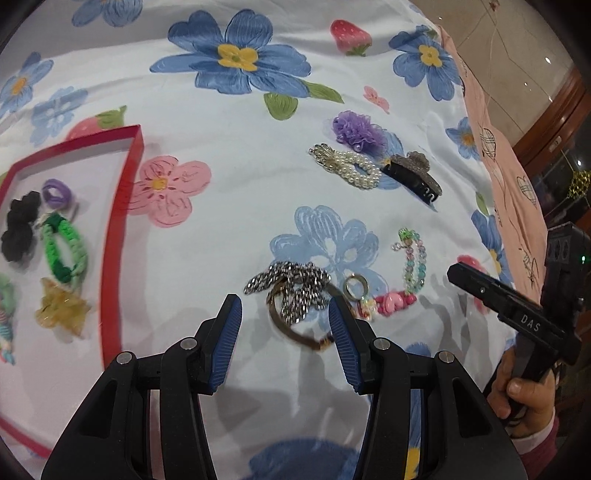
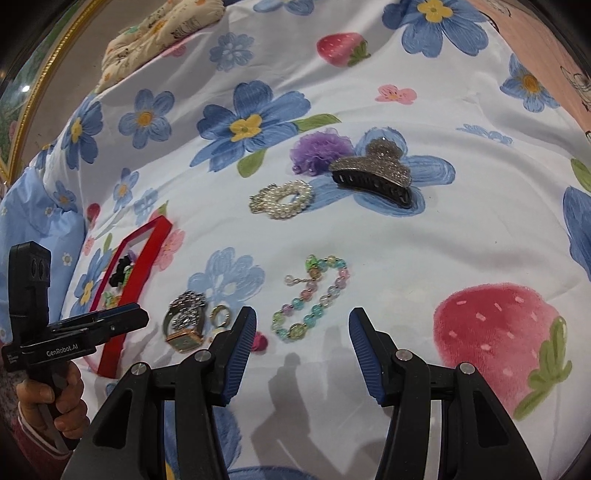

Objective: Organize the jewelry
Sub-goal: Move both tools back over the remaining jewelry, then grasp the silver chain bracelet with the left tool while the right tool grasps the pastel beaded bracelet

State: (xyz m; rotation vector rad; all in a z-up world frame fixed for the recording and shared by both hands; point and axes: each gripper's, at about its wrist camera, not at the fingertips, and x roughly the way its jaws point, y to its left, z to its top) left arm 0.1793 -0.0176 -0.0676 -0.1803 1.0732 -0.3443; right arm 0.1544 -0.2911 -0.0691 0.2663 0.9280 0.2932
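Jewelry lies on a floral bedsheet. My left gripper (image 1: 285,308) is open, its jaws on either side of a silver chain bracelet with a watch (image 1: 291,291), just above it. A metal ring (image 1: 355,287), a pink bead piece (image 1: 391,301) and a pastel bead bracelet (image 1: 413,264) lie to its right. My right gripper (image 2: 302,323) is open and empty, just short of the pastel bead bracelet (image 2: 314,299). The watch (image 2: 184,325) lies to its left. A red box (image 1: 122,236) at left holds hair ties and a yellow star clip (image 1: 61,308).
Farther back lie a pearl hair tie (image 1: 354,171), a purple flower scrunchie (image 1: 356,129) and a glittery black claw clip (image 2: 373,175). A pink blanket (image 1: 491,147) covers the bed's right side. A cream pillow (image 2: 159,29) lies at the far left.
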